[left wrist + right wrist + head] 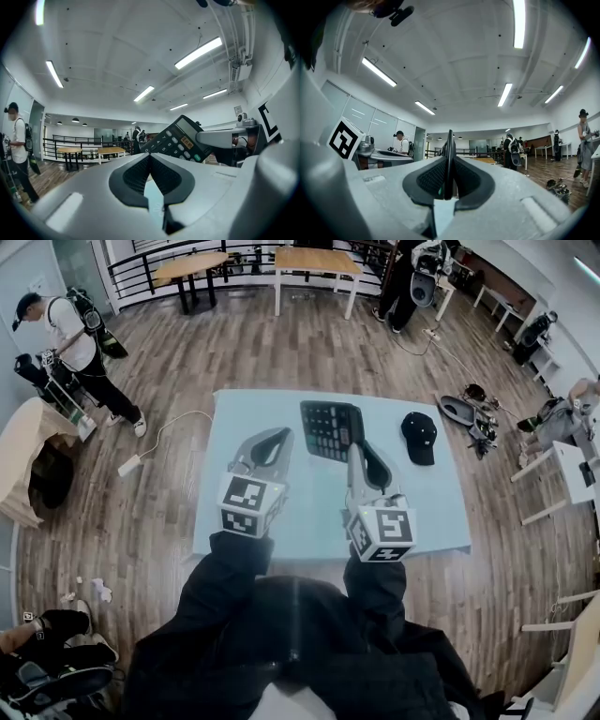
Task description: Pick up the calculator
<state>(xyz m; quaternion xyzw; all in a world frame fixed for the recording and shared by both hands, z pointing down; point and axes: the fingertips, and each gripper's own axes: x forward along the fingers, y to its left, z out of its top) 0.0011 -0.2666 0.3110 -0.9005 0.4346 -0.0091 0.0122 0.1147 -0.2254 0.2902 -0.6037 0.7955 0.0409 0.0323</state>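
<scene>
A large open lab hall: wood floor (281, 343), ceiling strip lights (198, 52), far wooden tables (314, 261), a black railing (141, 268), people (70, 334) wearing gear.

Digits such as 4, 8, 9 stand on the calculator (180, 140)

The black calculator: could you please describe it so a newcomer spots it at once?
Start at the light blue table. Towards its far edge the right gripper clamps the flat black calculator; unlike the rounded black cap to its right, it shows rows of keys.
</scene>
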